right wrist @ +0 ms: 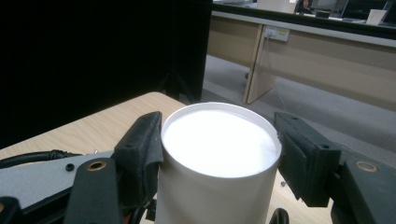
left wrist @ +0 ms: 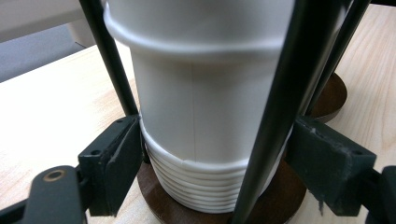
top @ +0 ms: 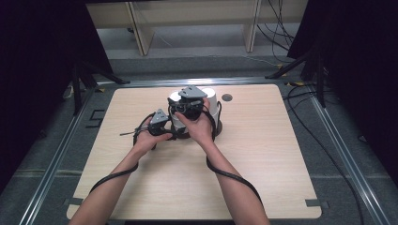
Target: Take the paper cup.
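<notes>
Right gripper view: jaws around top cup (right wrist: pixel 219 149)

High view looked down on my table (top: pixel 263 154); my two gripper views faced the white cup stack (left wrist: pixel 201 116) closely, one low, one at its top.

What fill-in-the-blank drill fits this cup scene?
1. The cup stack is ____ in colour.
2. The right gripper is shut on the stack's ____ cup.
3. The rods around the stack are ____ in colour.
4. The dark base under the stack is ____ in shape.
Missing words: white; top; black; round.
</notes>
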A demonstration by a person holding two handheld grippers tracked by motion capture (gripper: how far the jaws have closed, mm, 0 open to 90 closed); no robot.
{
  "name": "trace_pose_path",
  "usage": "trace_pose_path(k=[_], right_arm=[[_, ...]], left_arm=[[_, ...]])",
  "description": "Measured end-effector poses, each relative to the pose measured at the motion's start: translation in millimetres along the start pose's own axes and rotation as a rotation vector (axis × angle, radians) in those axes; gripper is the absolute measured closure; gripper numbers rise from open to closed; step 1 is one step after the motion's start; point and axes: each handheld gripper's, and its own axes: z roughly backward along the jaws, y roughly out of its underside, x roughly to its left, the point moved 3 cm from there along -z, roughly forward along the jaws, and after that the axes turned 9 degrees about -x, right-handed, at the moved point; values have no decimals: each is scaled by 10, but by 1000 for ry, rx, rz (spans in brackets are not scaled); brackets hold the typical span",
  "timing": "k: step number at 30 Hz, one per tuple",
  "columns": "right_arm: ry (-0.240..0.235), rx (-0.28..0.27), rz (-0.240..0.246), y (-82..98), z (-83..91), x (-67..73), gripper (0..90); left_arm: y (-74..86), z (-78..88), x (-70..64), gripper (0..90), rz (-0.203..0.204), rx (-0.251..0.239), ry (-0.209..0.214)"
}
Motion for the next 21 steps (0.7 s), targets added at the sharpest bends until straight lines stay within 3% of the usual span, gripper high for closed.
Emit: trace_pose_path(k=[21], right_arm=[[10,-58,-2,-198,49,-27,357]], left_arm=[[-5,3,9,186,-5,12,-2]])
